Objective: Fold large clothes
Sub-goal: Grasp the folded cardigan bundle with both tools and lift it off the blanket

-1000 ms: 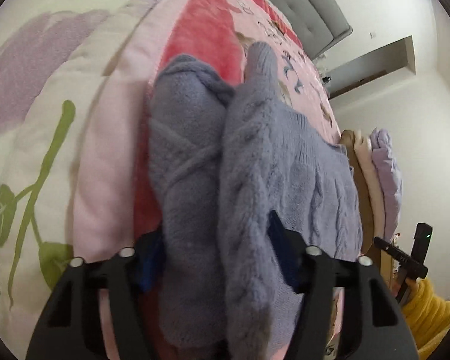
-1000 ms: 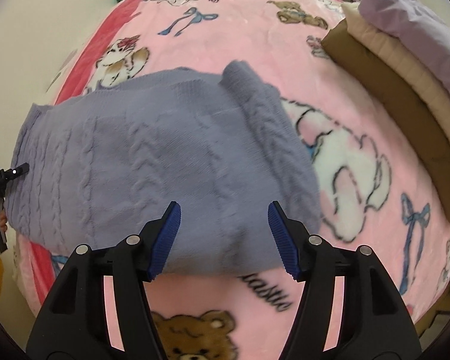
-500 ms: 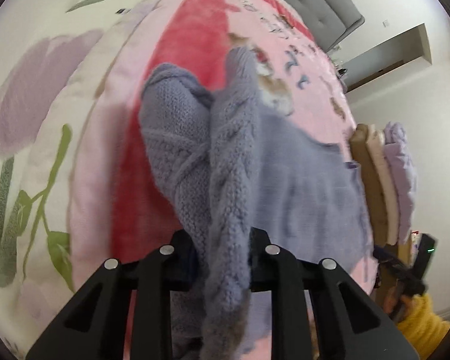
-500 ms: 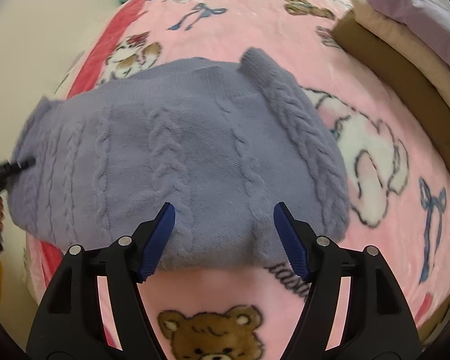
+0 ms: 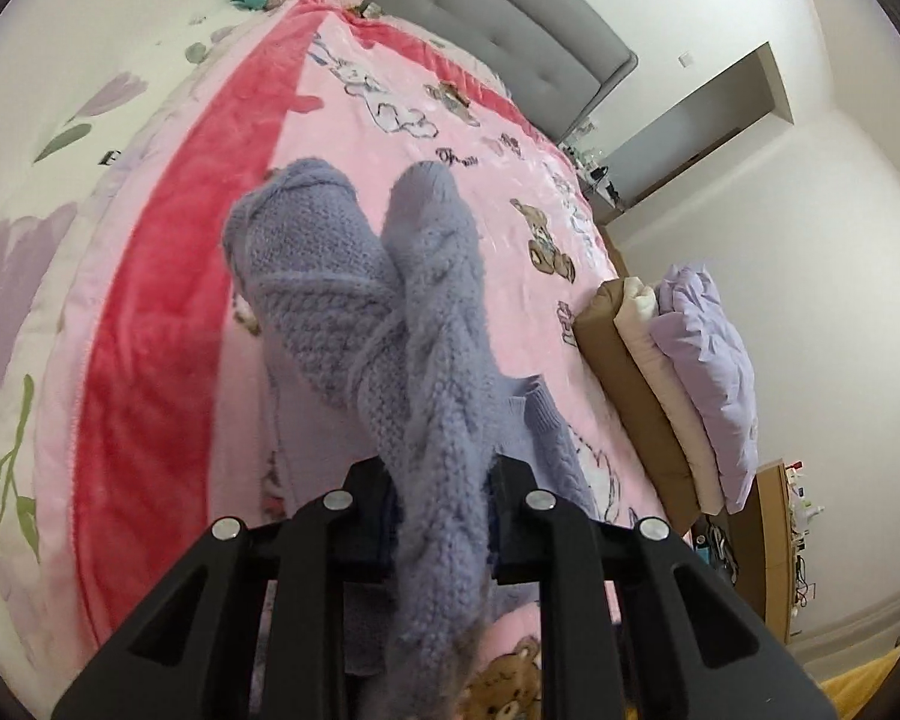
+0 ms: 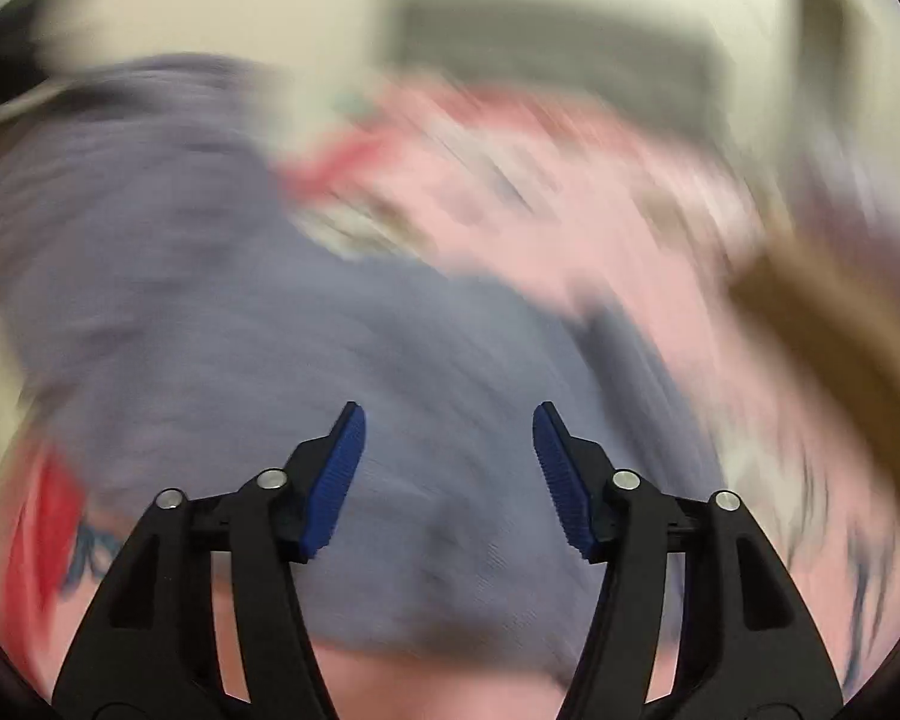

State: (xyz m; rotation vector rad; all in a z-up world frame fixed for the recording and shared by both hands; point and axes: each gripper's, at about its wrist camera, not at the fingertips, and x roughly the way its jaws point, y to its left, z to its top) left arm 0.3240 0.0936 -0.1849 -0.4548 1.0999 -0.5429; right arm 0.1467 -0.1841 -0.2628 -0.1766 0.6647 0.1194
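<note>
Reading the pink blanket (image 5: 354, 138), we make out only cursive script among the bear prints, too small and blurred to spell. Our left claw (image 5: 438, 510) points steeply down and has just been closing; it now pinches a cable-knit fold of the lavender sweater (image 5: 426, 312), lifted over the bed. Our right claw (image 6: 449, 474), jaws apart and just narrowing with nothing pressed between them, hovers over the sweater's body in a heavily blurred view. Folded bedding (image 5: 684, 384) lies nearby.
</note>
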